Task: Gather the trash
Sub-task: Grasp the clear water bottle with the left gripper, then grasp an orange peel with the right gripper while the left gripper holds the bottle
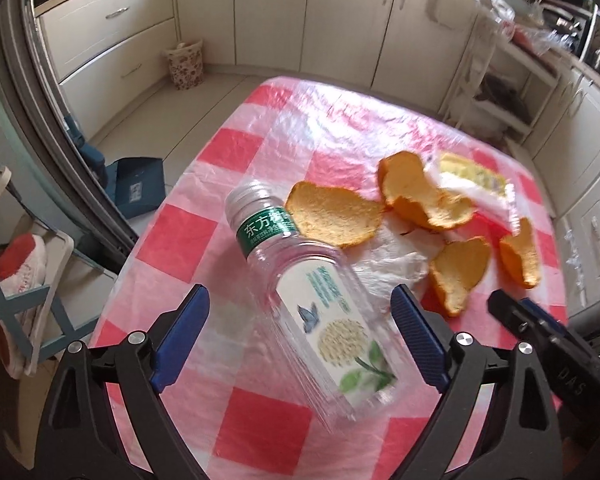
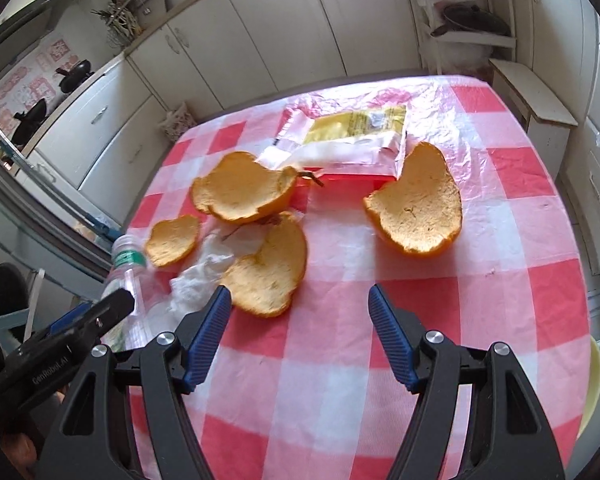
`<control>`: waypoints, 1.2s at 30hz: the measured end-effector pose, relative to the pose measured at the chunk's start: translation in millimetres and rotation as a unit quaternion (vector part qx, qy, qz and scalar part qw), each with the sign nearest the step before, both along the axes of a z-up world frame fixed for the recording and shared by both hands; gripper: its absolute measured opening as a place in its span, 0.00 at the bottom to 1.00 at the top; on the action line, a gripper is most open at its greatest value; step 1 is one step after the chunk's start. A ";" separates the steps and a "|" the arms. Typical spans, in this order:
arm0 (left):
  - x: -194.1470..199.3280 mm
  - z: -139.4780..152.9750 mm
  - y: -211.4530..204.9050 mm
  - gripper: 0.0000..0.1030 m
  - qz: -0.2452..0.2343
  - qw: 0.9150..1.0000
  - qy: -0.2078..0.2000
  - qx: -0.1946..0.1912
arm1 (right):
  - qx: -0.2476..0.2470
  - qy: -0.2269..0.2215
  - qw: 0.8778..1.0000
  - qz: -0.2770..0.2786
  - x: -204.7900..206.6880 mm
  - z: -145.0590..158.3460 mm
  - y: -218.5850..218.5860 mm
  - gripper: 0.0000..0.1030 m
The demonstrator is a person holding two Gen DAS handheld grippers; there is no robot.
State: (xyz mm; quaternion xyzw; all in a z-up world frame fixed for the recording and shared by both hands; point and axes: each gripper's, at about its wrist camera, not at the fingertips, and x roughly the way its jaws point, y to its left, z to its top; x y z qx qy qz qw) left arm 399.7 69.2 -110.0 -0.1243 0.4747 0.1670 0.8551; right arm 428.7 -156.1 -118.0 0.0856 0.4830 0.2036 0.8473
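Ideally the left gripper [image 1: 300, 316], jaws wide and empty, straddles the lying bottle [image 1: 300, 280] across its body before closing, while the right gripper [image 2: 300, 312], jaws likewise open and empty, takes the nearest orange peel [image 2: 266, 268].

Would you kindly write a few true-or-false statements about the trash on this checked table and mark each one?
1. The bottle lies on its side between the left gripper's open jaws. True.
2. The bottle's cap is off. False: a silver cap is on it.
3. Four orange peels lie on the tablecloth. True.
4. The right gripper is shut on a peel. False: it is open, with only tablecloth between its jaws.
5. The yellow wrapper lies at the near edge of the table. False: it lies beyond the peels.
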 end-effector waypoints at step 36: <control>-54.6 13.1 -8.8 0.52 -0.136 0.988 -0.019 -0.064 | 0.018 0.001 1.000 -0.005 -15.2 -8.4 -2.9 0.52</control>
